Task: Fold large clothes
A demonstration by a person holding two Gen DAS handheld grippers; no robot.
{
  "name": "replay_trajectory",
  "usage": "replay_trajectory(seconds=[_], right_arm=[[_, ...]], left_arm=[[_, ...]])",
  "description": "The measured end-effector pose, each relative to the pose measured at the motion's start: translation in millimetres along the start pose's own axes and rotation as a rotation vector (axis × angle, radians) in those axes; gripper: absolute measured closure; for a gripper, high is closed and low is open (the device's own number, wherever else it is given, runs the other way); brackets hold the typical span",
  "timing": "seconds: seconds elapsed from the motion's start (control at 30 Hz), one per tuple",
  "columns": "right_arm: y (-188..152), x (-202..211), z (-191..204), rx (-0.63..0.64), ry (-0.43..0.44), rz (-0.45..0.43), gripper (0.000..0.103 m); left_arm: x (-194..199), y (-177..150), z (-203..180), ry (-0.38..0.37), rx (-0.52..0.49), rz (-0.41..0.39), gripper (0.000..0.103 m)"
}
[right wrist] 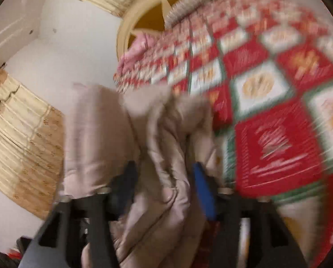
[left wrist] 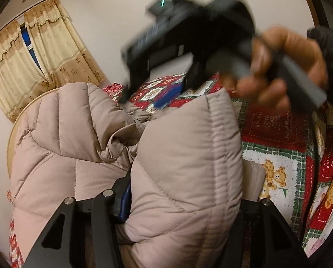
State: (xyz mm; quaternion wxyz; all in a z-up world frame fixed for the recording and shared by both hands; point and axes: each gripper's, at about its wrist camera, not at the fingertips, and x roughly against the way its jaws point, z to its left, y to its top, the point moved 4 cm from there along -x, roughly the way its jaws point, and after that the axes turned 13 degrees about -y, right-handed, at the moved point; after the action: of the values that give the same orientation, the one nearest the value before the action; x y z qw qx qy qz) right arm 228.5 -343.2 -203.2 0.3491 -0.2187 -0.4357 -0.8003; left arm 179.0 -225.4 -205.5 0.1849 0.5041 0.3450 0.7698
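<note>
A puffy beige quilted jacket (left wrist: 177, 156) stands bunched up over the bed. My left gripper (left wrist: 184, 201) is shut on a thick fold of it: the blue left pad presses its side and the right finger is hidden behind the fabric. In the left wrist view my right gripper (left wrist: 164, 82), blurred and held by a person's hand (left wrist: 278, 67), hangs above the jacket's far side with its fingers apart and the quilt showing between them. In the blurred right wrist view the jacket (right wrist: 95, 134) lies loosely between the spread blue pads of the right gripper (right wrist: 166, 183).
A red, green and white patchwork quilt with teddy bears (left wrist: 276, 134) (right wrist: 267, 134) covers the bed. A round pale wooden headboard (right wrist: 126, 29) stands at its far end. Cream curtains (left wrist: 54, 51) hang by the white wall on the left.
</note>
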Motion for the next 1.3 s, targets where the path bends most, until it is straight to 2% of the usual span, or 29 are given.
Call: replay_trajectory(seconds=[0.07, 0.13, 0.2, 0.3, 0.33, 0.37, 0.4, 0.43, 0.5, 0.6, 0.77, 0.8, 0.87, 0.97, 1.07, 1.13, 1.17, 1.23, 1.27, 1.3], right_arm=[[9, 25, 9, 0.060, -0.017, -0.076, 0.035], [19, 43, 27, 0.110, 0.031, -0.117, 0.031], [24, 40, 48, 0.174, 0.062, -0.097, 0.020], [25, 10, 69, 0.280, -0.029, -0.048, 0.019], [25, -5, 72, 0.301, -0.061, -0.012, 0.023], [23, -14, 74, 0.303, -0.063, 0.017, 0.032], [19, -21, 76, 0.299, -0.007, 0.056, 0.063], [16, -20, 77, 0.300, 0.016, 0.070, 0.075], [6, 0, 83, 0.354, 0.003, 0.040, 0.086], [-3, 18, 84, 0.414, -0.050, -0.006, 0.089], [-13, -10, 69, 0.421, -0.215, 0.008, 0.088], [-17, -16, 64, 0.397, -0.217, 0.010, 0.087], [-23, -26, 52, 0.313, -0.164, 0.015, 0.086], [-29, -30, 35, 0.232, -0.098, -0.004, 0.086], [-33, -25, 29, 0.196, -0.071, -0.023, 0.086], [-36, -23, 30, 0.192, -0.071, -0.040, 0.086], [-37, -22, 32, 0.193, -0.074, -0.048, 0.086], [-37, -22, 35, 0.196, -0.083, -0.065, 0.085], [-38, -21, 36, 0.197, -0.086, -0.073, 0.085], [-40, -20, 37, 0.195, -0.086, -0.083, 0.085]], left_arm=[[1, -1, 0, -0.003, 0.001, -0.005, 0.051], [2, 0, 0, -0.004, 0.002, -0.007, 0.051], [2, -2, 0, -0.004, 0.002, -0.009, 0.051], [4, -3, 2, -0.003, 0.003, -0.013, 0.051], [5, -4, 1, -0.004, 0.004, -0.013, 0.051], [6, -4, 2, -0.004, 0.007, -0.015, 0.051], [7, -5, 2, -0.007, 0.014, -0.019, 0.051], [8, -5, 3, -0.015, 0.019, -0.023, 0.051], [10, -5, 4, -0.027, 0.022, -0.028, 0.051], [11, -5, 0, -0.048, 0.003, -0.030, 0.051], [18, -3, -13, -0.057, -0.050, -0.020, 0.051], [22, -3, -13, -0.062, -0.051, -0.013, 0.051], [36, -6, -12, -0.070, -0.065, 0.005, 0.050], [74, -17, -10, -0.129, -0.078, -0.003, 0.049], [122, -34, 11, -0.216, 0.017, -0.024, 0.049], [151, -43, 38, -0.243, 0.144, -0.050, 0.049], [159, -45, 49, -0.235, 0.192, -0.065, 0.049], [177, -44, 98, -0.169, 0.370, -0.113, 0.036], [181, -43, 123, -0.123, 0.454, -0.138, 0.023], [183, -41, 148, -0.075, 0.532, -0.161, 0.019]])
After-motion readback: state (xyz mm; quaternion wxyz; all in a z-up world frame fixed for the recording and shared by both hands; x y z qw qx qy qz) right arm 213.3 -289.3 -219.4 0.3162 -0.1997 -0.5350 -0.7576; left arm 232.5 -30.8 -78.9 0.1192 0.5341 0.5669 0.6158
